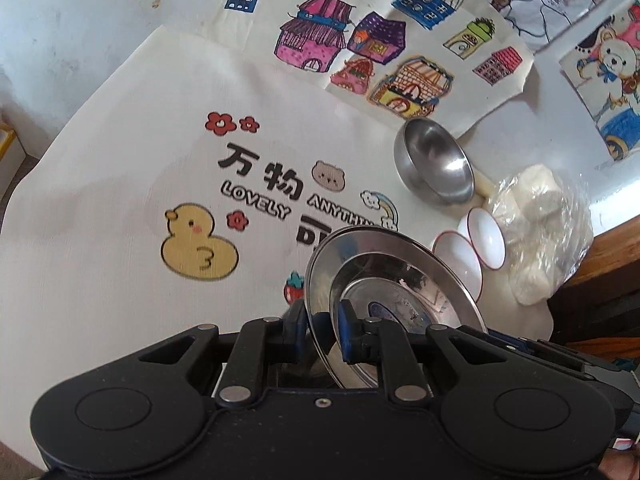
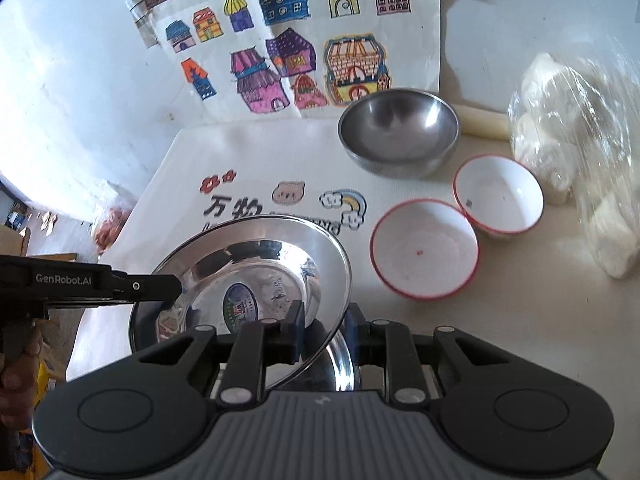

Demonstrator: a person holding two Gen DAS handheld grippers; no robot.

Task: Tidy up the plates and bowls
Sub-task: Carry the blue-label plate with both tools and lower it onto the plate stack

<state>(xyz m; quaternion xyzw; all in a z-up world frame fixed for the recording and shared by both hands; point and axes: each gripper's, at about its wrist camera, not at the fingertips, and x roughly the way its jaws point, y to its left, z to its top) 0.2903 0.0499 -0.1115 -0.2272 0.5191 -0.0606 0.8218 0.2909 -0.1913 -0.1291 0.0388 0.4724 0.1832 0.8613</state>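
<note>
left gripper point(image 1: 323, 330) and right gripper point(image 2: 323, 334) are each clamped on opposite rims of one steel plate point(image 2: 248, 264), held tilted above the printed cloth point(image 1: 120, 168); a steel bowl point(image 2: 398, 132) and two red-rimmed white bowls point(image 2: 424, 254) rest beyond it

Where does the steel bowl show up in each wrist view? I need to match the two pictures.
Left wrist: the steel bowl sits right of centre, above the two red-rimmed bowls.
Right wrist: the steel bowl sits upper right of centre, beyond the same bowls.
Shared landmark: the drawing of coloured houses, right behind the bowl in both views.
</note>
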